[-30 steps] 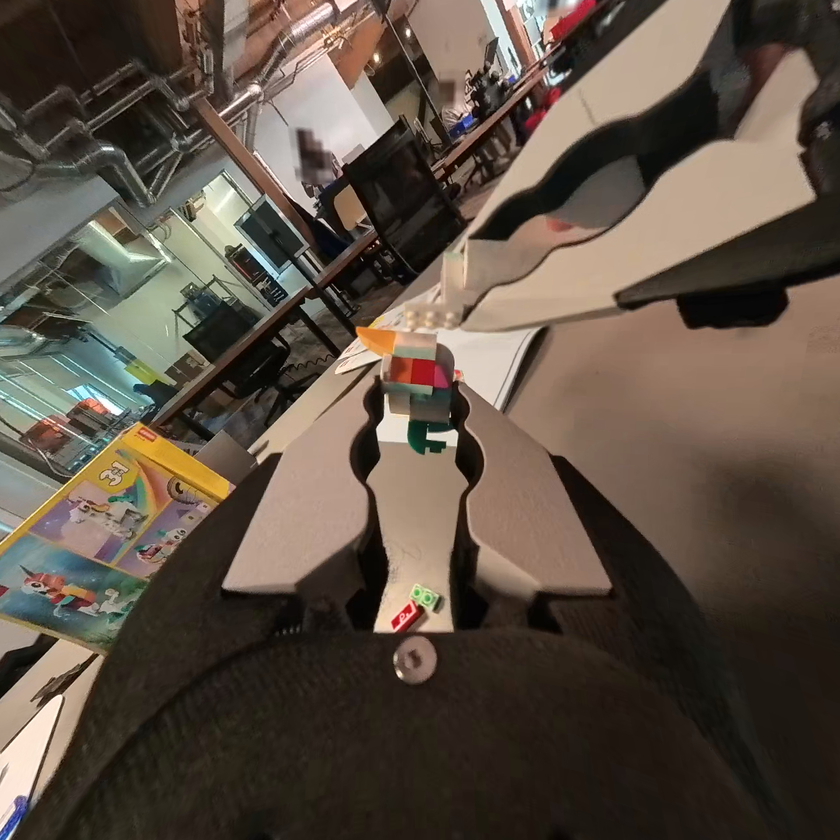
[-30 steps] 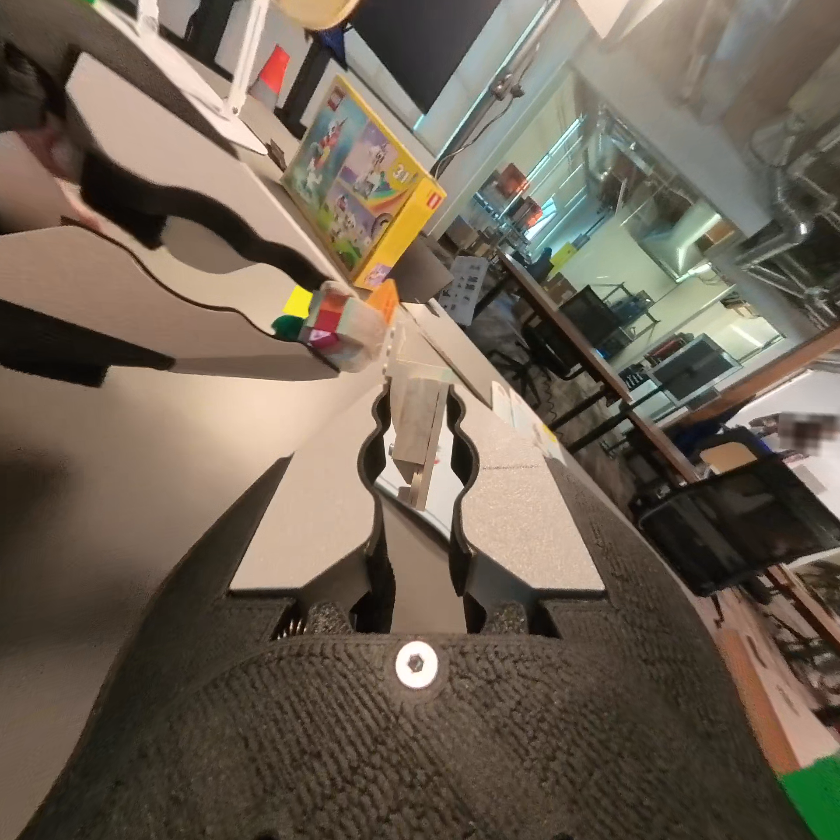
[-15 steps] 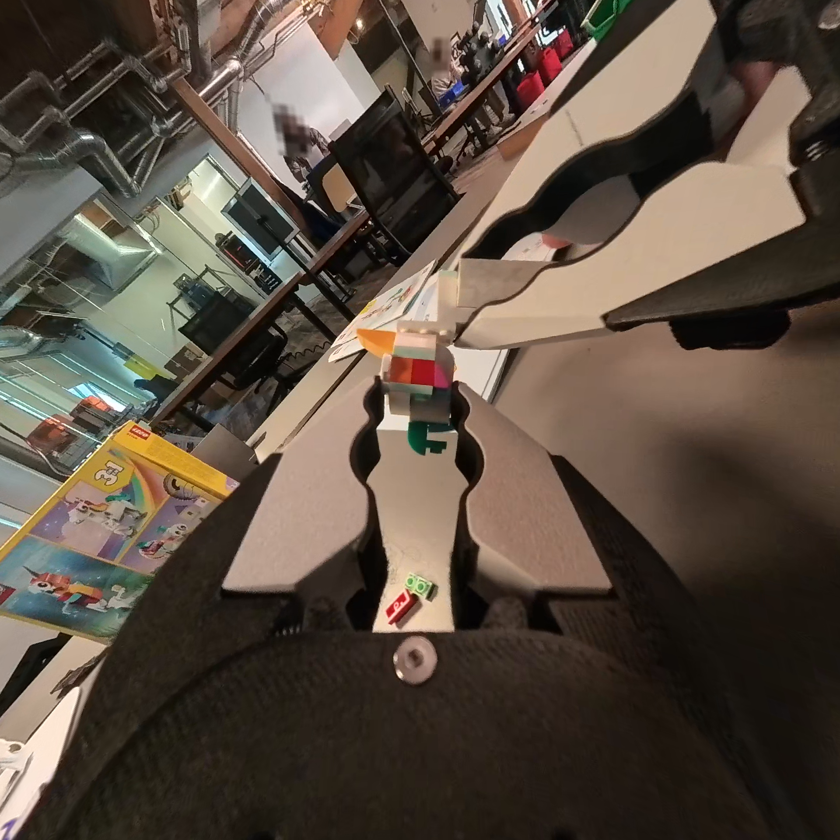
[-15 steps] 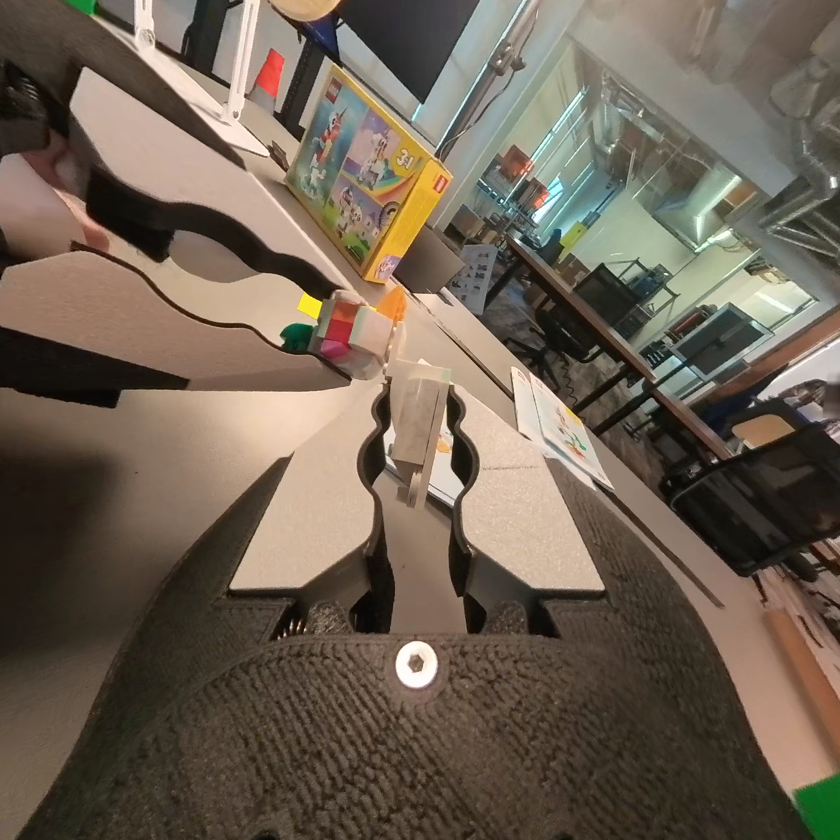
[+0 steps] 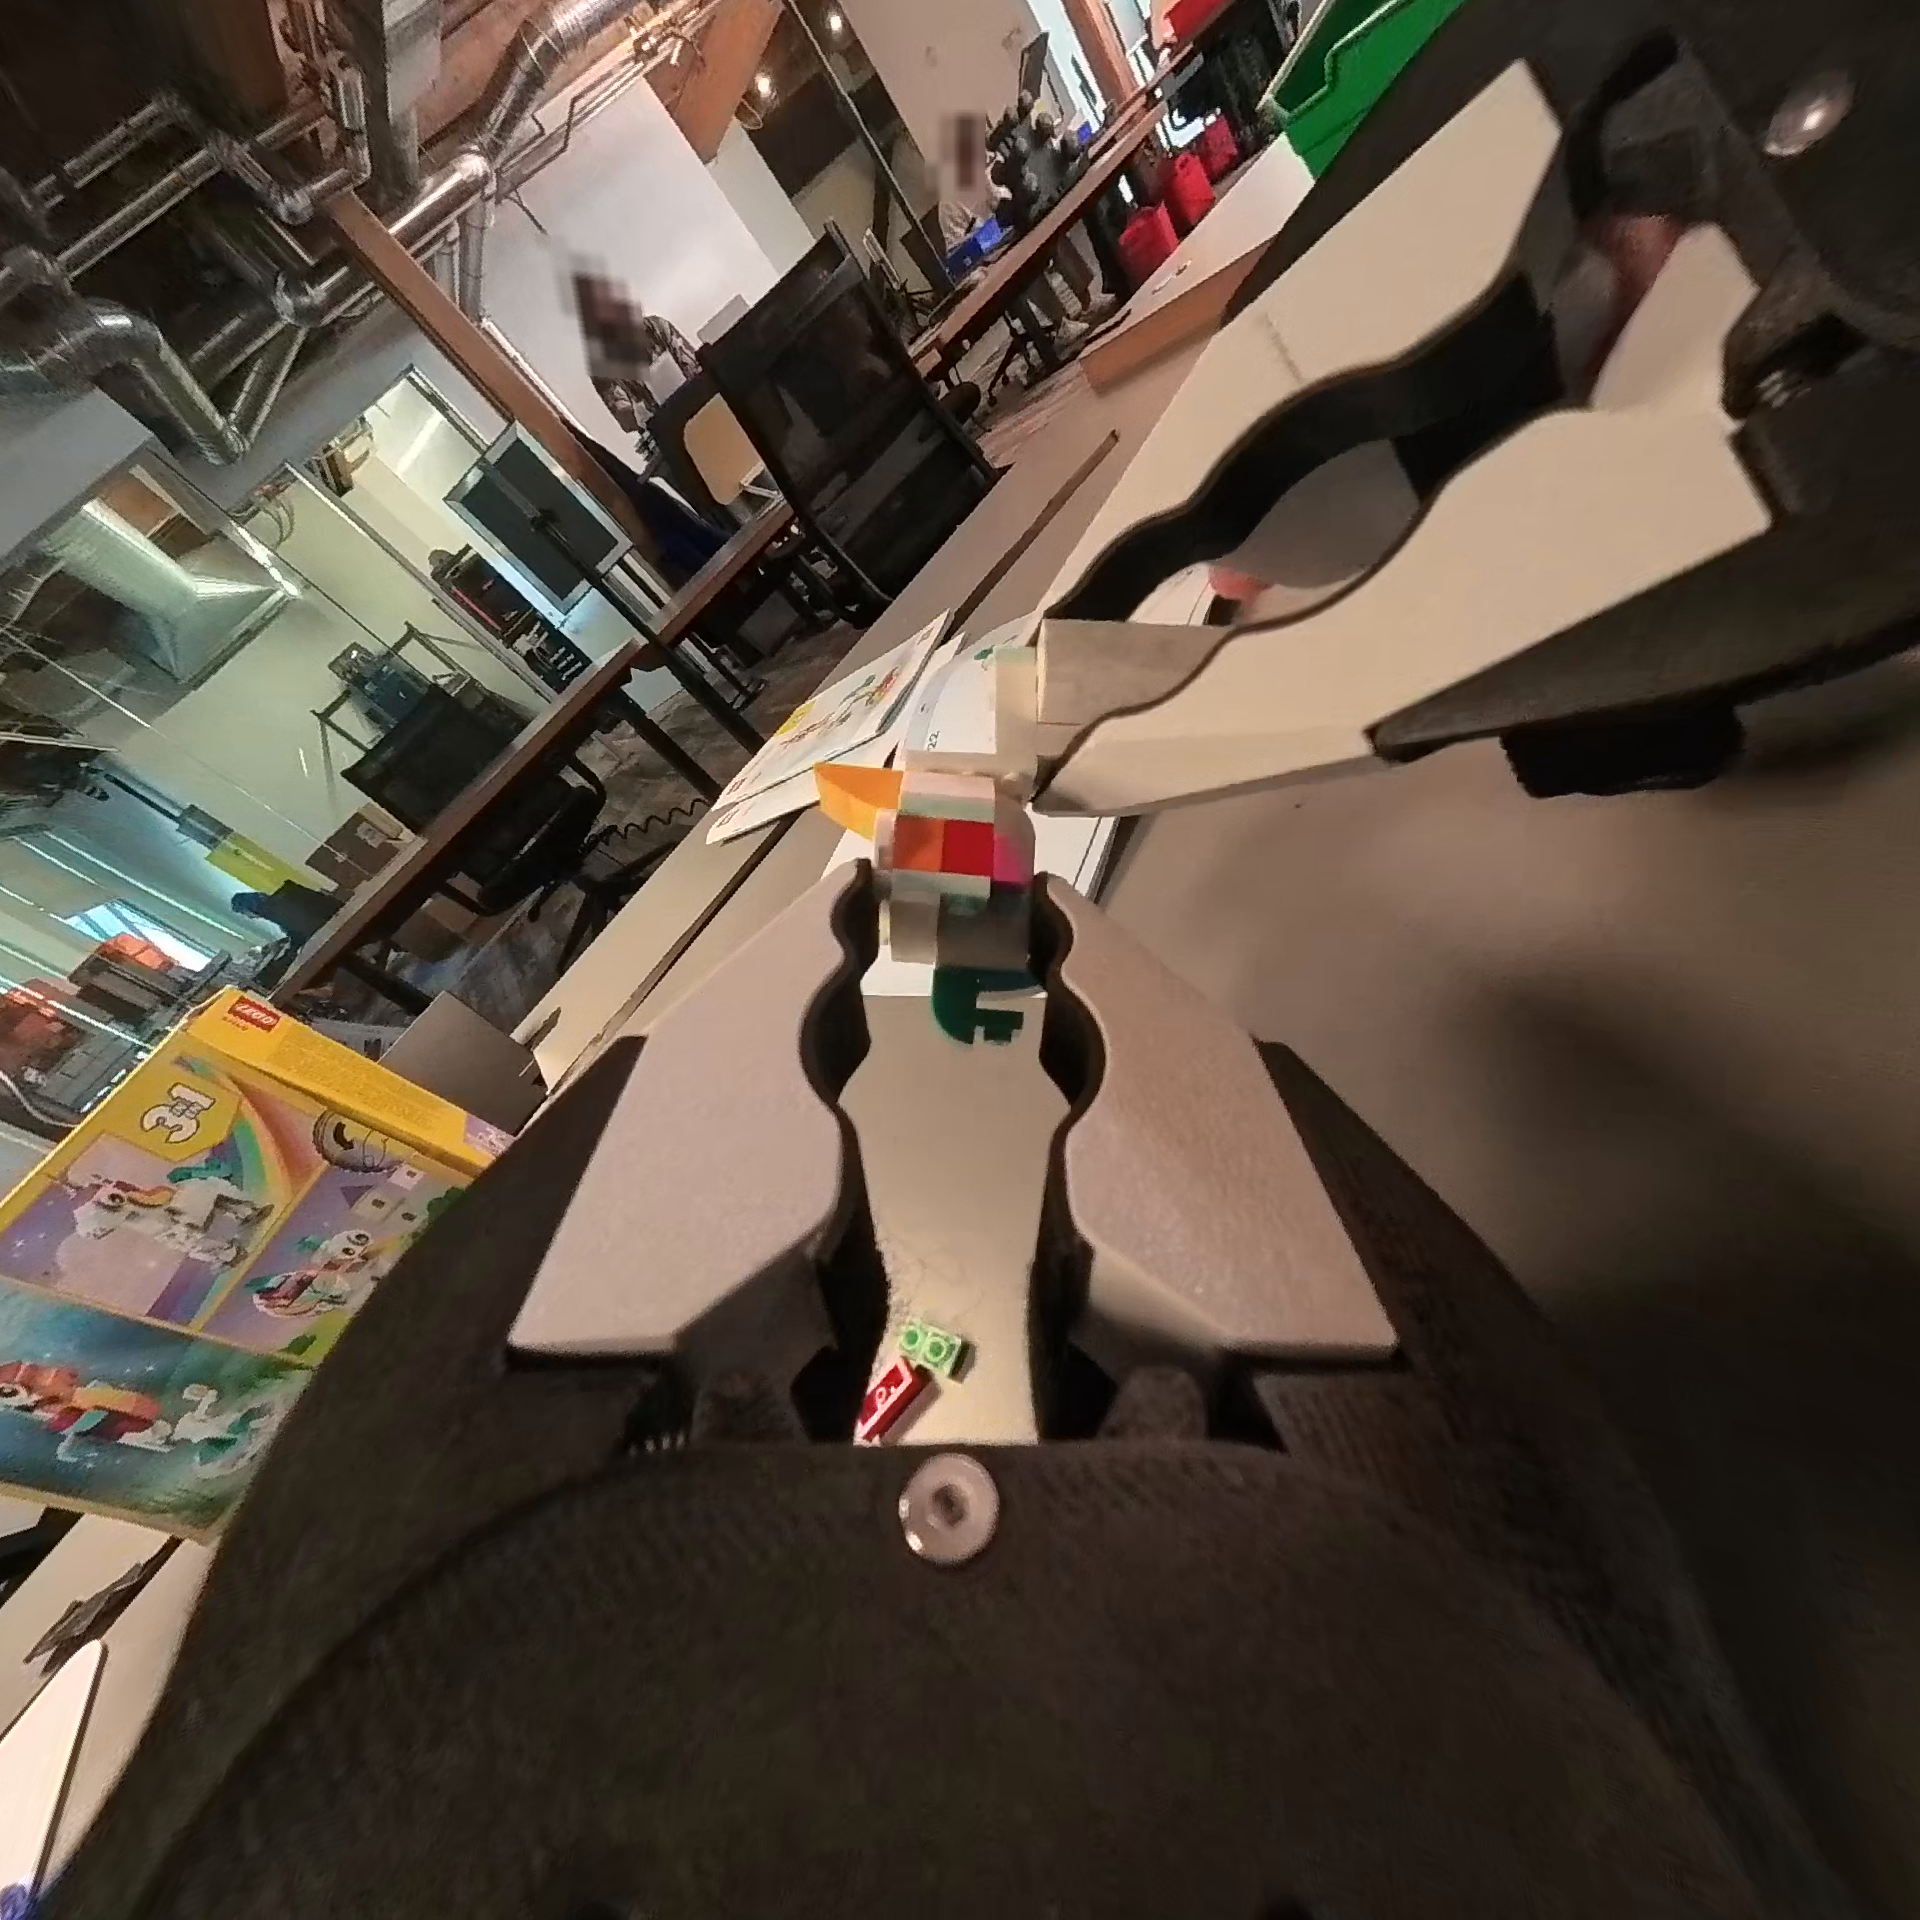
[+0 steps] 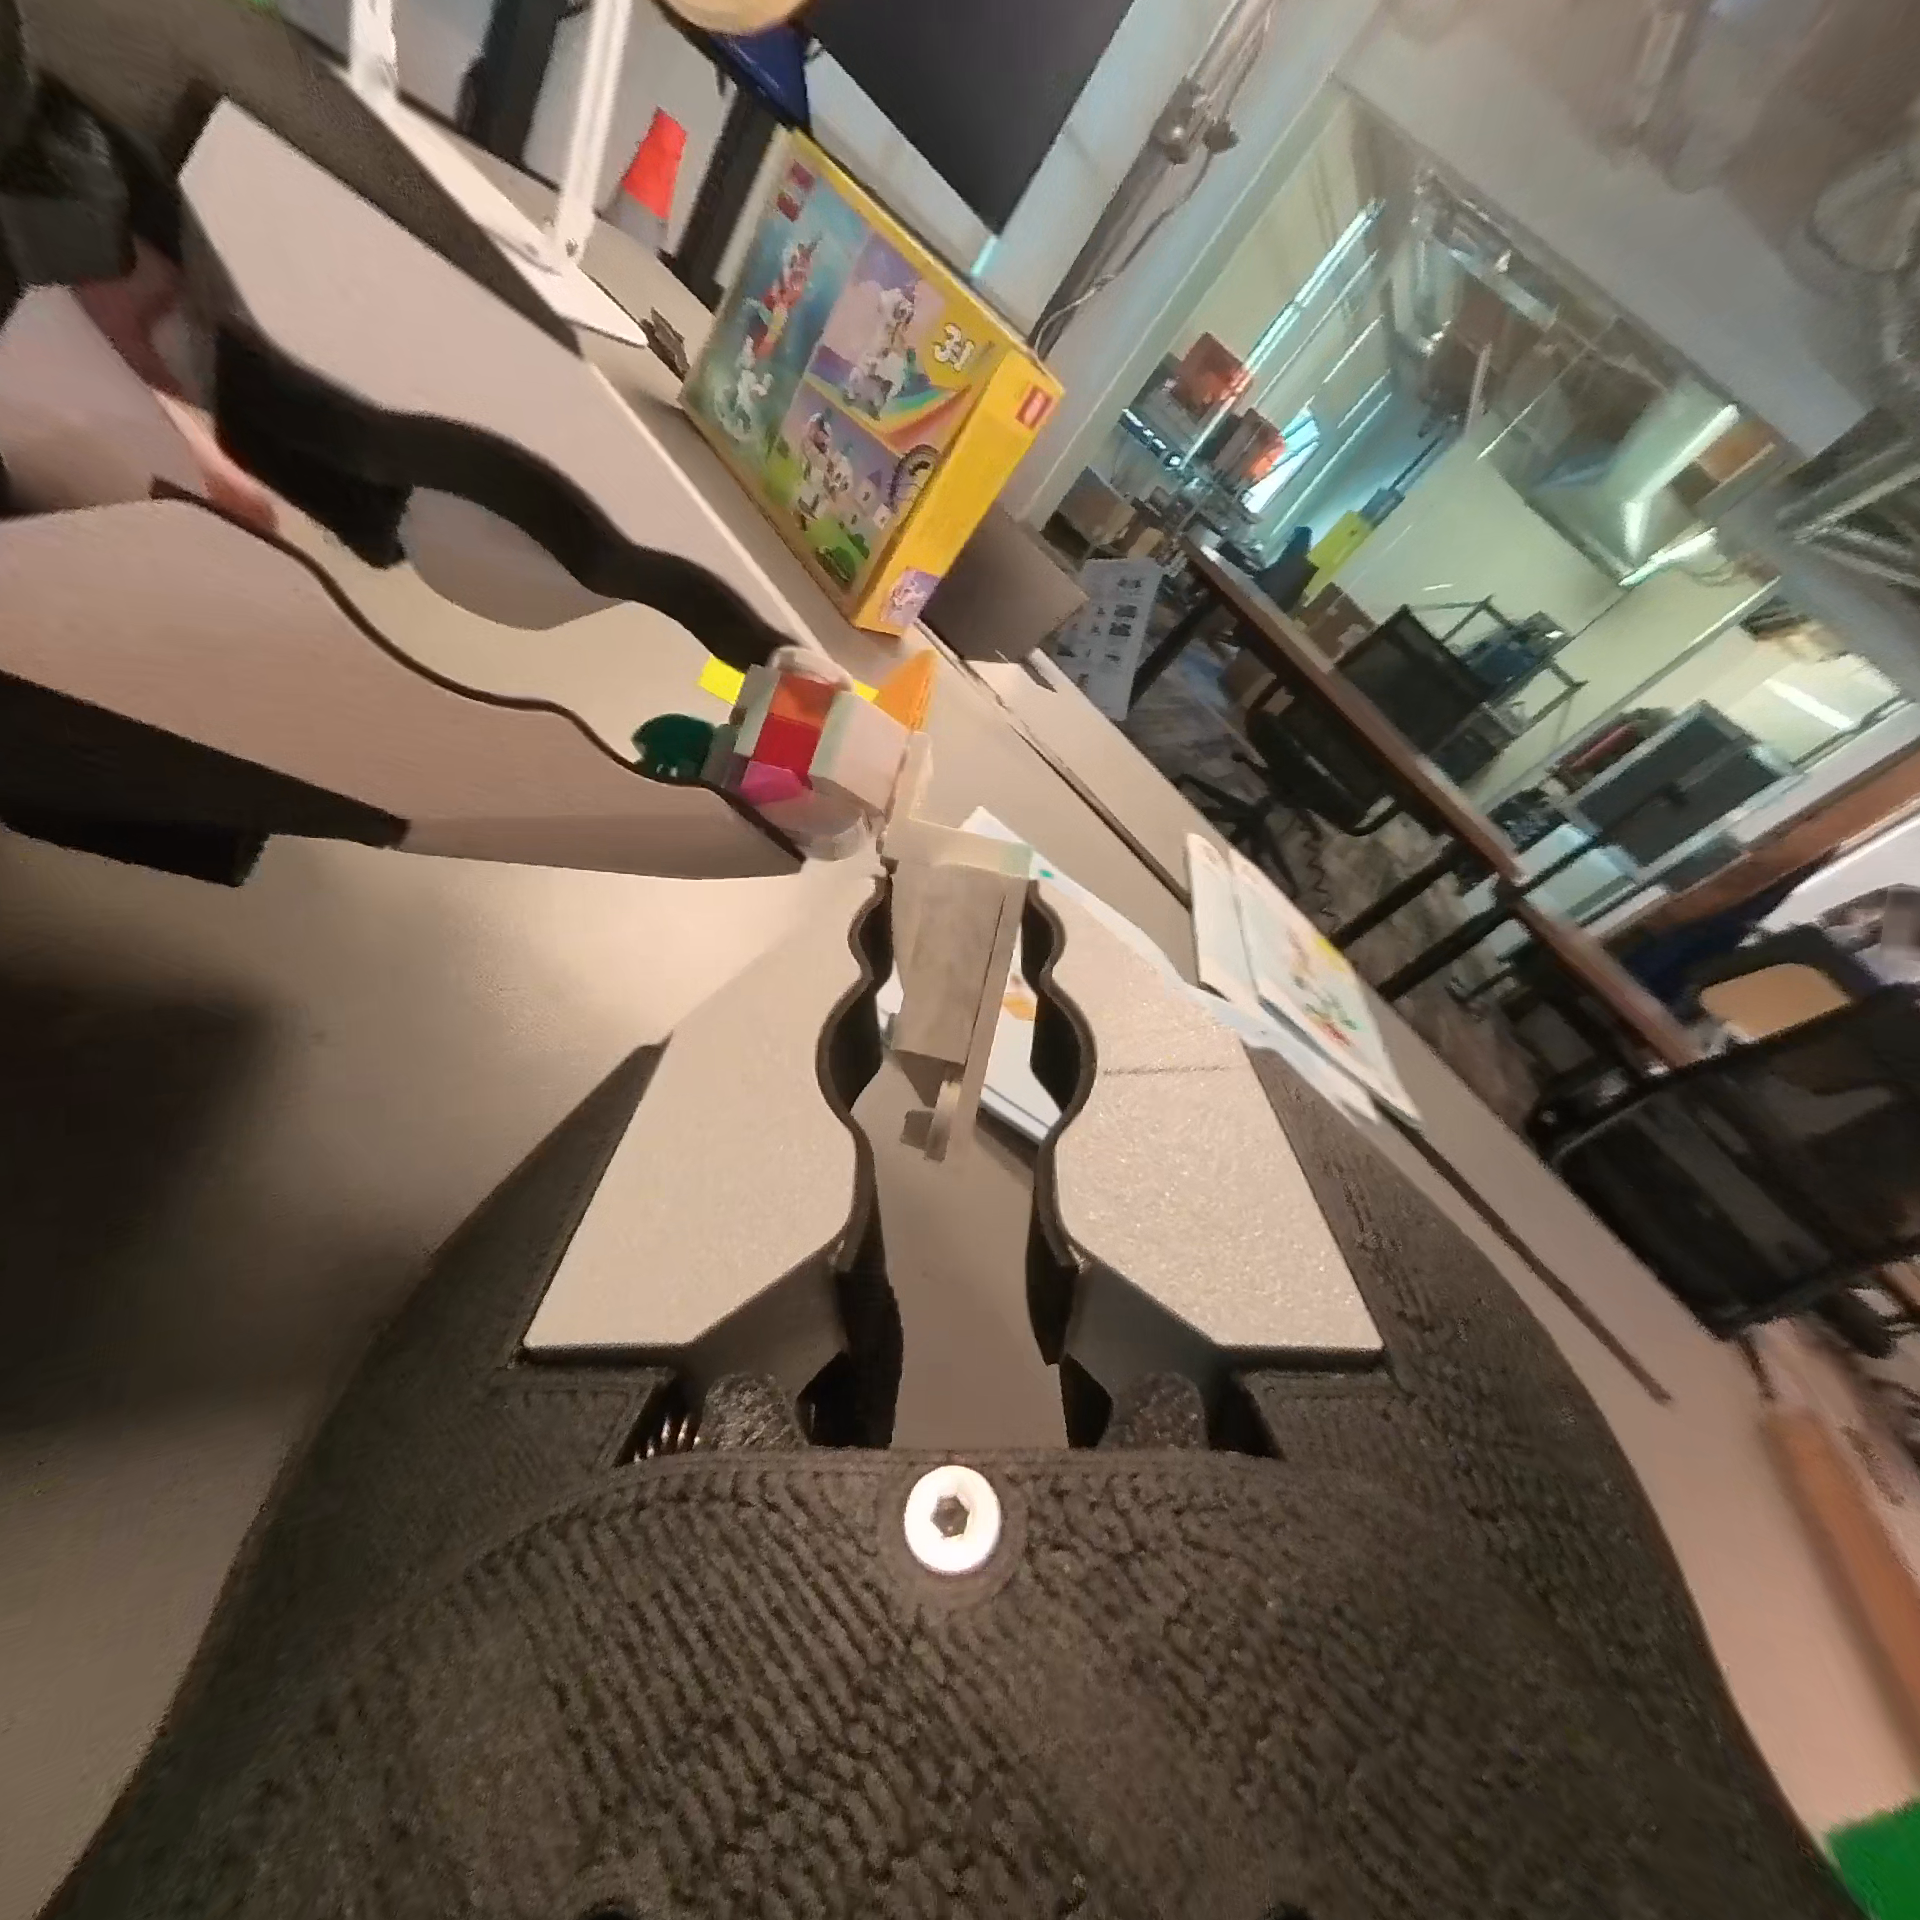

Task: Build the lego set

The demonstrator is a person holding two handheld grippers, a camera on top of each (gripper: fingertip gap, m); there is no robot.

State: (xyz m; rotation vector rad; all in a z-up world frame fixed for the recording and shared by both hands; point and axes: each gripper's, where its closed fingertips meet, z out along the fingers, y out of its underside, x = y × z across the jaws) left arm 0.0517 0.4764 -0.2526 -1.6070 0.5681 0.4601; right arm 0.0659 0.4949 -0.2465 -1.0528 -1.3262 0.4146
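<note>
Left gripper (image 5: 956, 914): closed on the coloured model (image 5: 956, 852), held above the table (image 5: 1455, 987).
Right gripper (image 6: 951, 914): closed on a white piece (image 6: 951, 956), tip touching the model's top.
Step in hand: judged as pressing the white piece onto the model.
Technique: align studs squarely first; press straight along the stud axis; brace with the left; avoid twisting.
Risk: orange cone (image 5: 852, 795) may pop off.
Spares: green (image 5: 932, 1351) and red (image 5: 894, 1392) pieces on the table.

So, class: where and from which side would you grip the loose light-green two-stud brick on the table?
Grip the light-green brick across its two long flat sides, coming down from above. It lies studs-up, and the red piece sits close to one short end, so I judge the long sides easier for a claw.
</note>
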